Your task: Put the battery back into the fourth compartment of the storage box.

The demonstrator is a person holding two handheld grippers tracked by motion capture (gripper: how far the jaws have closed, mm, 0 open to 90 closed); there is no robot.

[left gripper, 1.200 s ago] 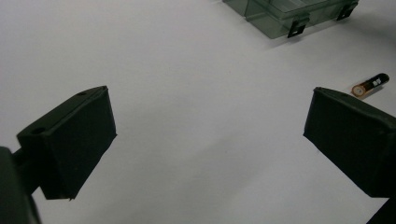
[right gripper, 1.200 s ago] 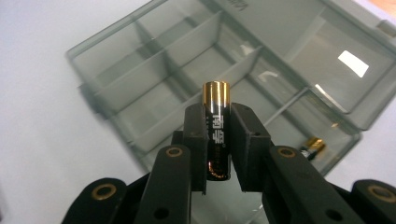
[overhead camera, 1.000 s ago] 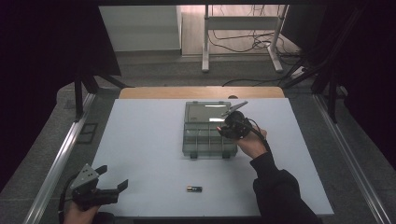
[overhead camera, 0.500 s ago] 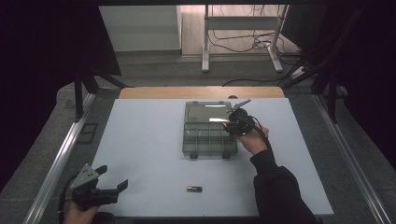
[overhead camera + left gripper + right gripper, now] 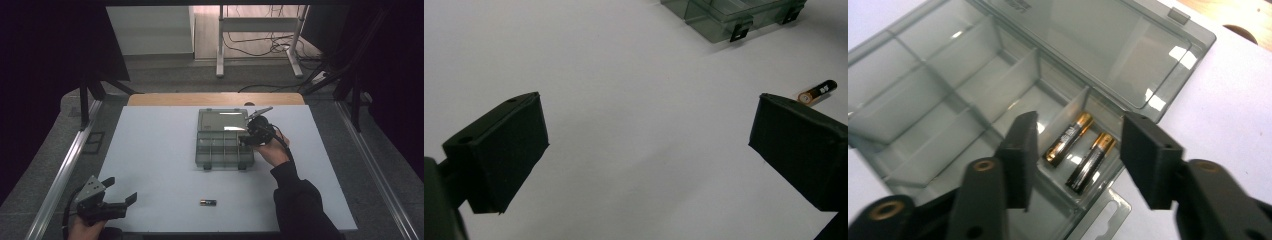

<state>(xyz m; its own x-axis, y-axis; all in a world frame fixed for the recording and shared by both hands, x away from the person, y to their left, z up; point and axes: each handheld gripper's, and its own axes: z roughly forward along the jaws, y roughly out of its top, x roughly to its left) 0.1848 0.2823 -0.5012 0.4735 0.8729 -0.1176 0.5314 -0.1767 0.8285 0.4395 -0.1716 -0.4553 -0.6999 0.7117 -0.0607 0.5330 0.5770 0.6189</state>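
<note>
A clear grey compartment box [image 5: 223, 145] lies open mid-table, its lid [image 5: 1108, 45] folded flat behind it. Two black-and-gold batteries [image 5: 1067, 139] [image 5: 1091, 162] lie side by side in one corner compartment. My right gripper [image 5: 1075, 150] hovers just above them, open, with nothing between its jaws; in the high view the right gripper [image 5: 252, 134] sits at the box's right edge. A third battery [image 5: 208, 202] lies loose on the white table near the front edge. My left gripper [image 5: 120, 195] rests open at the front left, with the loose battery [image 5: 818, 92] off beyond its right jaw.
The white table top [image 5: 150, 150] has a wooden strip [image 5: 215, 98] along its far edge. Metal rails [image 5: 60, 175] run down both sides. The box's front latches [image 5: 740, 33] face the person. The other compartments [image 5: 923, 85] hold nothing I can see.
The right gripper has shifted slightly over the box's right side. The left gripper and the loose battery have stayed where they were.
</note>
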